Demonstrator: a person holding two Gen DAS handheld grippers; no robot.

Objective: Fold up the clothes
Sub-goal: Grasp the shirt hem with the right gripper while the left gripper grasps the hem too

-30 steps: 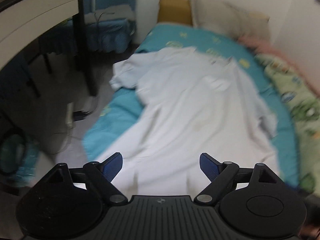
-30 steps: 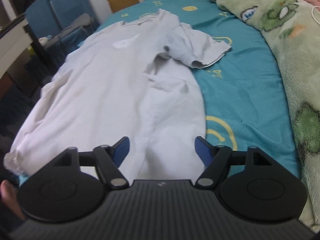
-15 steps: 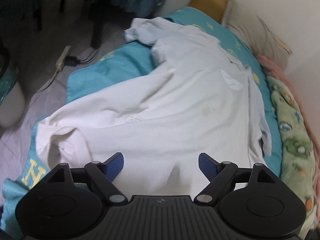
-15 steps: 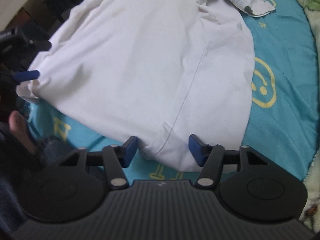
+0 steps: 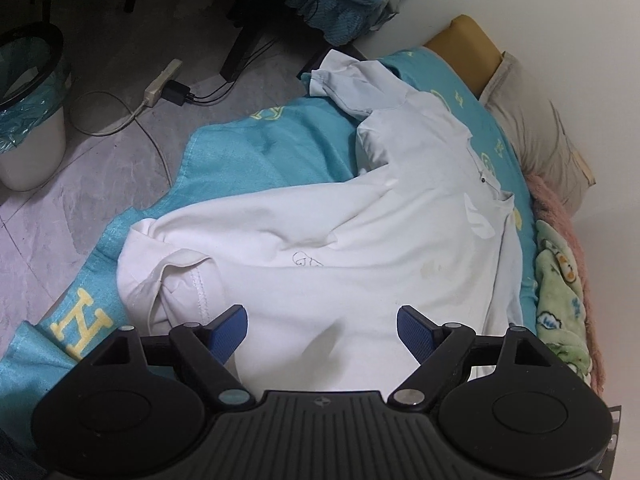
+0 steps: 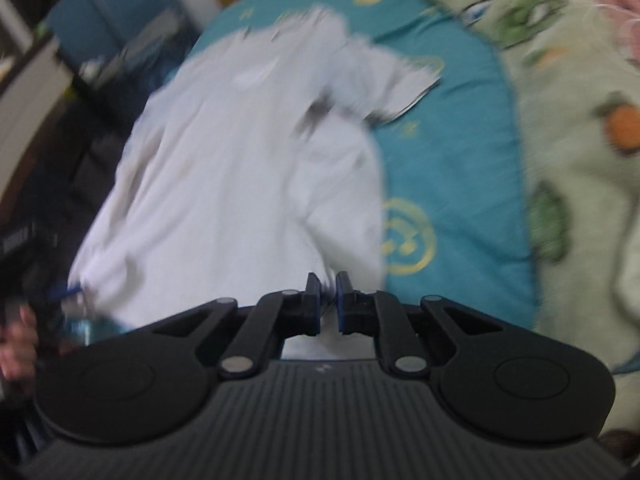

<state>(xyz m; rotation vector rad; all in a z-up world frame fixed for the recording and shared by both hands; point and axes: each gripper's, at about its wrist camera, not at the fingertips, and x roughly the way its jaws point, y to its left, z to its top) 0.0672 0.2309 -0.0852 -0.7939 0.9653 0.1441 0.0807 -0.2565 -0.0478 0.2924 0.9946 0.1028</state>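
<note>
Teal bedding (image 5: 256, 152) covers the bed, and a white polo shirt (image 5: 360, 248) lies spread across it, collar toward the pillow (image 5: 536, 136), hem toward the cameras. Its near-left hem corner (image 5: 168, 276) is rumpled and turned over by the bed's edge.

In the blurred right wrist view, the right tongs (image 6: 328, 292) have just been closing and now pinch the shirt's hem (image 6: 320, 280) between their pads. The left tongs (image 5: 320, 320) hang wide apart over the hem, gripping nothing.

One risk is a lopsided lift: with only one corner held, raising it would likely drag the shirt askew and deepen the wrinkles. Another is a shallow pinch, which could slip or catch only the top layer. The crumpled left corner may be hard to take cleanly.

Left of the shirt, the bedding drops to the floor (image 5: 100, 168), where a power strip (image 5: 162, 82) and a lined bin (image 5: 30, 112) sit. On the right, a green blanket (image 6: 580, 180) leaves a strip of free bedding.
</note>
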